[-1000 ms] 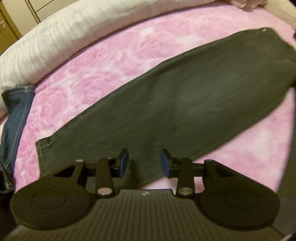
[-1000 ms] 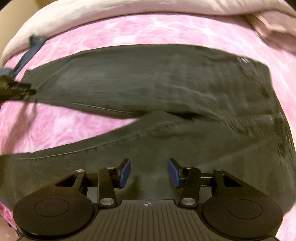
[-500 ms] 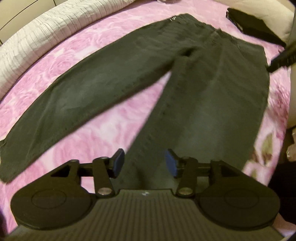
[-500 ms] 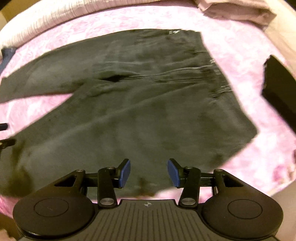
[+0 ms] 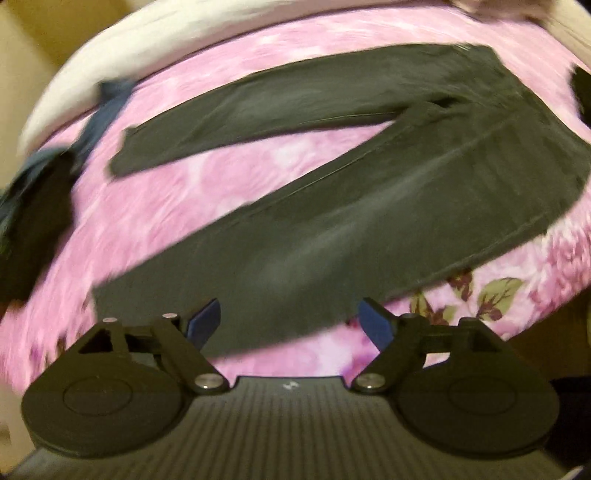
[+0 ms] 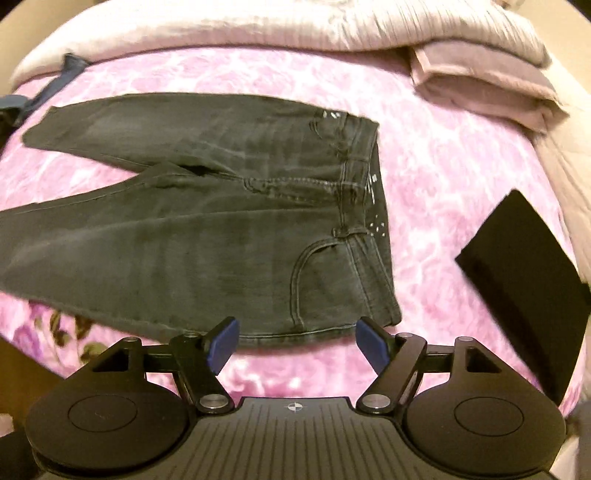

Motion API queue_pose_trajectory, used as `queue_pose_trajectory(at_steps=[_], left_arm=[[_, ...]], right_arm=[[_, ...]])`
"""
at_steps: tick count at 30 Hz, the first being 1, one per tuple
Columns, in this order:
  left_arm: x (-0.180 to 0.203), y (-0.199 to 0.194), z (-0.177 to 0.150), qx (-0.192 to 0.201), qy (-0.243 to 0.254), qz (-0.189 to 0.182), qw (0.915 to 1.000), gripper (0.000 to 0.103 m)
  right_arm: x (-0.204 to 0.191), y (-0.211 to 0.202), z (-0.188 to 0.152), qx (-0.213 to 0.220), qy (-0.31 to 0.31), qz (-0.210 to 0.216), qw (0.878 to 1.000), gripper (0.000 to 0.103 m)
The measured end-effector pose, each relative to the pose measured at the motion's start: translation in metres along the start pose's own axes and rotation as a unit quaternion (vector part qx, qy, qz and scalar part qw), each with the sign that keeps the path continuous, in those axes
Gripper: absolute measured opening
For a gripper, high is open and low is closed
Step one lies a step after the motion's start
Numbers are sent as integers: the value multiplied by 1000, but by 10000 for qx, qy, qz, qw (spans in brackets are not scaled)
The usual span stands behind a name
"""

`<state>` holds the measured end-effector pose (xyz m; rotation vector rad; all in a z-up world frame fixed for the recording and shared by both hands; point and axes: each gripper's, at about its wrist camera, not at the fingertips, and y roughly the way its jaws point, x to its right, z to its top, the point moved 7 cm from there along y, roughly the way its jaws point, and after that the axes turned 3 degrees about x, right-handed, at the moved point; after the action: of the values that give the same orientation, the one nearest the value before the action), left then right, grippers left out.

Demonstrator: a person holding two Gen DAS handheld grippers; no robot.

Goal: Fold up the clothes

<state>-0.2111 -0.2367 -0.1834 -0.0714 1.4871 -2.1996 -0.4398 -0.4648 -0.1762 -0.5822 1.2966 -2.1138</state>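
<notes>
Both claws have pulled back and up off the dark jeans since a second ago, and their jaws have just been opening wider. Now the left claw (image 5: 288, 325) and the right claw (image 6: 293, 341) are both spread wide, hanging over the bed with nothing between the blue pads (image 6: 221, 345).

So the dark jeans (image 6: 207, 229) are lying flat on the pink rose-print blanket (image 6: 443, 177), front side up, waistband toward the right in the right wrist view, 2 legs splayed out to the left in a V with a wedge of pink showing between them. It's a washed-out charcoal denim, with visible seams, a curved pocket and some tiny white flecks near the waistband. No containers anywhere, it's all just loose on the bed.

Around it: a flat black rectangular thing (image 6: 524, 273) sits on the blanket to the right of the waistband, apart from the jeans, can't tell what it is. A folded pale mauve fuzzy piece (image 6: 487, 85) is at the far right corner, and a ribbed off-white quilt (image 6: 258, 26) runs along the far edge. Some blue denim (image 5: 107, 103) is bunched at the left end of the bed, past the leg hems. Nothing is lying on top of the jeans. The left wrist view is pretty motion-blurred.
</notes>
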Motion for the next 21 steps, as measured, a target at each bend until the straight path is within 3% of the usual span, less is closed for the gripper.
queue_pose_trajectory(at_steps=[5, 11, 14, 17, 19, 21], left_arm=[[0, -46, -33, -60, -1018, 244, 9945, 81], [0, -68, -43, 2, -1351, 226, 9906, 82], [13, -58, -31, 123, -1027, 181, 9945, 82], [34, -36, -24, 233, -417, 146, 9988, 82], [51, -17, -24, 306, 242, 142, 9991, 82], [72, 7, -34, 407, 1240, 127, 9914, 82]], right_arm=[[4, -23, -6, 156, -315, 275, 9990, 74], [-11, -30, -10, 155, -510, 568, 9970, 74], [-23, -23, -10, 64, -484, 776, 9958, 74], [-43, -2, -17, -75, -883, 892, 9921, 74], [-58, 19, -31, -96, -1554, 706, 9853, 74], [-74, 40, -50, -55, -2565, 509, 9652, 74]])
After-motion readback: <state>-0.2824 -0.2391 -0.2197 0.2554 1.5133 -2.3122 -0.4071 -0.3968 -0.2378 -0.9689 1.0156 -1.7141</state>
